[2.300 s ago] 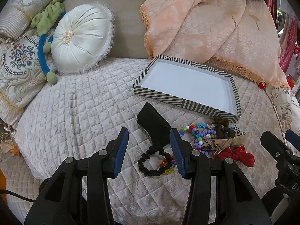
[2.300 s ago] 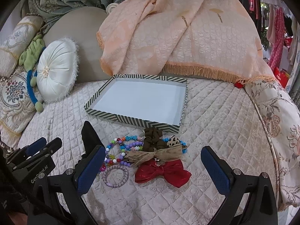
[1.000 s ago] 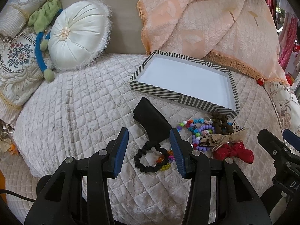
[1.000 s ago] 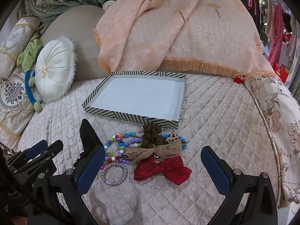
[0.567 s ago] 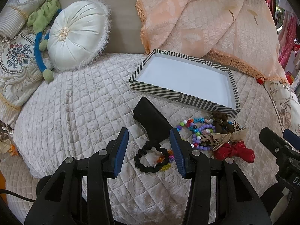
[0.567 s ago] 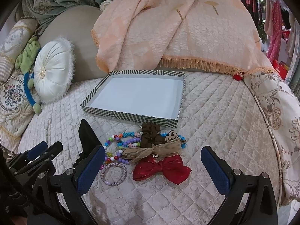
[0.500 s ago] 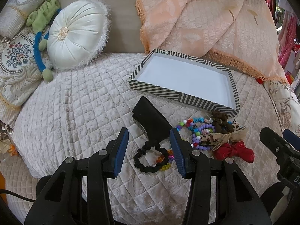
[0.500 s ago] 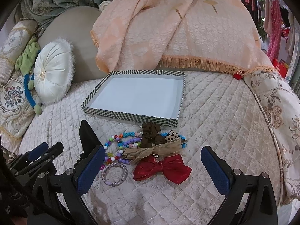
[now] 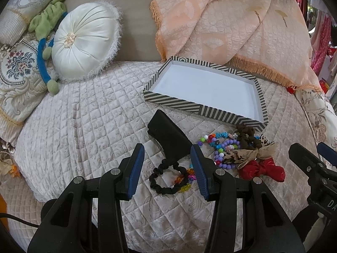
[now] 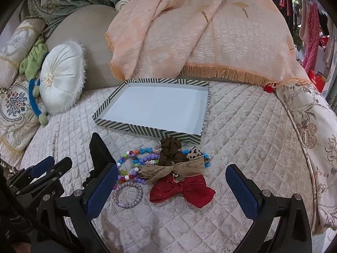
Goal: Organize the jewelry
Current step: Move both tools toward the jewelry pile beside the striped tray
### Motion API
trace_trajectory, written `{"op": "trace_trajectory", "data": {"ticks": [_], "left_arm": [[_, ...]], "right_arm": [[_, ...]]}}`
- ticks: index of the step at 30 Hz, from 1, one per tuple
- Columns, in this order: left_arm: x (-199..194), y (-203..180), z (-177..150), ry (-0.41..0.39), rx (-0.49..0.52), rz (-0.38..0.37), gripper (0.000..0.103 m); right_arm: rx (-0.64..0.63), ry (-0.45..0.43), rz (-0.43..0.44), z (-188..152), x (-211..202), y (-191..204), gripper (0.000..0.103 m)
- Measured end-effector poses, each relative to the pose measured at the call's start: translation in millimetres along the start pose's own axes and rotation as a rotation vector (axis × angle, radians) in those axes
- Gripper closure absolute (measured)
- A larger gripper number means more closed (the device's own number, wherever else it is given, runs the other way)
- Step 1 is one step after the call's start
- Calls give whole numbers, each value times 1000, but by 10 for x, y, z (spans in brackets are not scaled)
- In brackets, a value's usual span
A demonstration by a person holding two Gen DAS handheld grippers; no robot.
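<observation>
The quilted bed (image 10: 242, 126) is carrying everything, and the striped tray (image 10: 147, 131) is lying on it ahead of both claws, its white floor showing nothing inside. So the sorting looks to be at its very start: this is the approach to a first pick, with nothing gripped yet.

Between the tray and the claws a heap of accessories is sitting. Just ahead of the right claw (image 10: 170, 186), almost centred between its fingers, the red bow (image 10: 185, 189) is lying; beyond it the tan ribbon bow (image 10: 174, 168), the brown scrunchie (image 10: 170, 149) and the coloured bead bracelets (image 10: 139, 158) are tangling together, touching one another. The lilac bracelet (image 10: 128, 194) is resting apart from the heap, close to the right claw's left finger.

The left claw (image 9: 167, 168) is hovering over the black scrunchie (image 9: 166, 179), which is lying between its fingers with small bright beads (image 9: 185, 181) touching its right side. A black flat case (image 9: 168, 132) is lying just beyond it.

Both claws are pointing forward and slightly down over the bed. The right claw is standing wide and gripping nothing; the left claw is standing moderately apart, also gripping nothing.

The next move probably calls for lowering one claw onto a single piece. The red bow or the black scrunchie seems easiest, since each lies free. The tangled beads risk dragging neighbours along.
</observation>
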State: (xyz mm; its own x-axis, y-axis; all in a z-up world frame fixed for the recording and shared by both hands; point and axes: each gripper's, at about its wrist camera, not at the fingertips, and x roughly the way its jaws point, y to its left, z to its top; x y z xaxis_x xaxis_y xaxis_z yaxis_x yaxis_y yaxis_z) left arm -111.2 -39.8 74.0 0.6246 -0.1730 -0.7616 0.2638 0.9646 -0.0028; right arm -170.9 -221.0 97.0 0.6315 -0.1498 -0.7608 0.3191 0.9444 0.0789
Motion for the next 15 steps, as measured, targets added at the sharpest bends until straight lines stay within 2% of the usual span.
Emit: {"op": "trace_trajectory", "data": {"ticks": [15], "left_arm": [[30,-18,-42,13,4,-1,58]], "right_arm": [[12,7,13,-17,14,-60,1]]}}
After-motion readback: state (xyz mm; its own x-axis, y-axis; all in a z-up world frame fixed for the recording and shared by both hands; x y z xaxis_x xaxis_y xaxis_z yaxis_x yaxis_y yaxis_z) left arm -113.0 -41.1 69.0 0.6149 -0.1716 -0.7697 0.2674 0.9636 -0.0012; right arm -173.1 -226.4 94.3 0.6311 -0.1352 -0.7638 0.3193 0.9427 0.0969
